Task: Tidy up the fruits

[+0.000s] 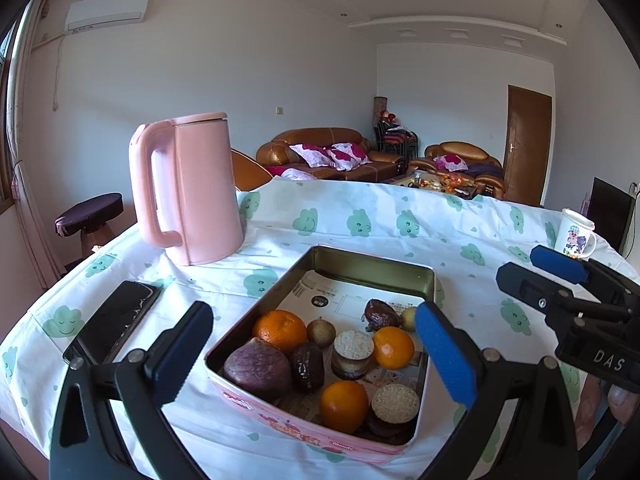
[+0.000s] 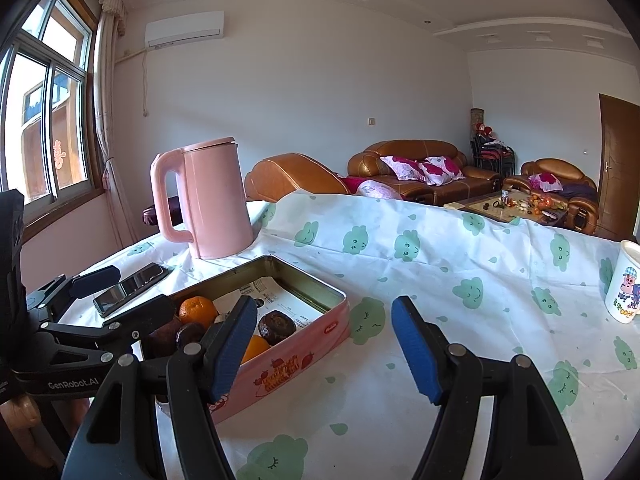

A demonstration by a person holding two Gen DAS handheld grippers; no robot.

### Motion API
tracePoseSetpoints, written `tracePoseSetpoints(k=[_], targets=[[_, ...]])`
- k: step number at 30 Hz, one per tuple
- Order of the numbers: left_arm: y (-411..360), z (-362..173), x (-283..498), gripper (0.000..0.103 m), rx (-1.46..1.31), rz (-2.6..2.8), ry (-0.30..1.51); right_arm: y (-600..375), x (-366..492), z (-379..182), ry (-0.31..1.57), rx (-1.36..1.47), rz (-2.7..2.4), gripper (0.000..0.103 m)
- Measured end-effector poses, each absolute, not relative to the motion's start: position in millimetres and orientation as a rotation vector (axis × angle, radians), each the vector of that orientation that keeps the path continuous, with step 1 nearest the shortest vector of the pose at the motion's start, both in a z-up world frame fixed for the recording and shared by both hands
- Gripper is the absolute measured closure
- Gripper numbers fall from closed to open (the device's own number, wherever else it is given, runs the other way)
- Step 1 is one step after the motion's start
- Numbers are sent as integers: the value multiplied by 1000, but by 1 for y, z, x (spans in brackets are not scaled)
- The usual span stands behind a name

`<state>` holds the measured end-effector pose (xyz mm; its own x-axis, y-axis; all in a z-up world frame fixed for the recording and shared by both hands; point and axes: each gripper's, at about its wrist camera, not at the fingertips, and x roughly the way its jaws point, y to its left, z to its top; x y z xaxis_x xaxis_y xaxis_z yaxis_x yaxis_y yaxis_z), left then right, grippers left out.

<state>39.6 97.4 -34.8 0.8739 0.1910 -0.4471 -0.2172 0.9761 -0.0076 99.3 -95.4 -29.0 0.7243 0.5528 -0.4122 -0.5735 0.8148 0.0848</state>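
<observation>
A pink tin box (image 1: 424,276) (image 2: 320,336) on the table holds three oranges (image 1: 280,330), a purple passion fruit (image 1: 258,368), small brown fruits (image 1: 321,333), dark round cakes (image 1: 307,366) and biscuit-topped snacks (image 1: 353,354). My left gripper (image 1: 316,356) is open and empty, its jaws either side of the tin's near end; it also shows at the left of the right wrist view (image 2: 120,292). My right gripper (image 2: 324,344) is open and empty above the cloth, just right of the tin; it also shows at the right of the left wrist view (image 1: 532,268).
A pink kettle (image 1: 188,188) (image 2: 216,196) stands behind the tin at the left. A black phone (image 1: 114,320) (image 2: 132,288) lies left of the tin. A cartoon mug (image 1: 574,234) (image 2: 626,284) stands at the far right. The table (image 1: 360,220) has a white cloud-print cloth.
</observation>
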Motion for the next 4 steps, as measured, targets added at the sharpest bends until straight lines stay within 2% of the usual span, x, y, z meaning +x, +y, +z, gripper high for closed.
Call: tracePoseSetpoints(k=[4], targets=[[97,-34,38,0,-58,208,451,-105,99,-31,446,-56,608,32]])
